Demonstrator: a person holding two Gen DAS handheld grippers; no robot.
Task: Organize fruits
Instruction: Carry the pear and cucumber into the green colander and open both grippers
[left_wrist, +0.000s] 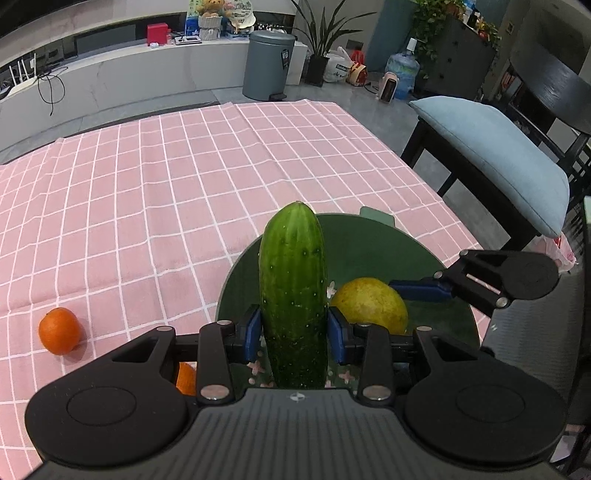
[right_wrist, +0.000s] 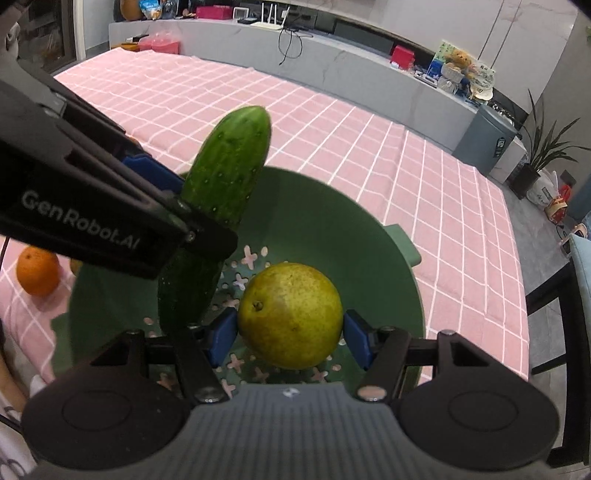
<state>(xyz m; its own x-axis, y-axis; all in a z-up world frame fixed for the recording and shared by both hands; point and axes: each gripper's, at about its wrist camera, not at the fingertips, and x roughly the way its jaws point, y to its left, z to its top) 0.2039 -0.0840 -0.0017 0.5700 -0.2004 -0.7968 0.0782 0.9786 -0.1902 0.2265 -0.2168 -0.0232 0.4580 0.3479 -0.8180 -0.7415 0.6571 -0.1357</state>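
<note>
My left gripper is shut on a green cucumber and holds it over the green colander bowl. The cucumber also shows in the right wrist view. My right gripper holds a yellow-green pear between its blue pads over the bowl; the left pad touches it, and a thin gap shows at the right pad. The pear shows in the left wrist view. An orange lies on the pink checked cloth left of the bowl, also in the right wrist view.
A second orange is partly hidden behind my left gripper. The pink cloth covers the table. A dark chair with a blue cushion stands at the right edge. A grey bin and a counter are beyond the table.
</note>
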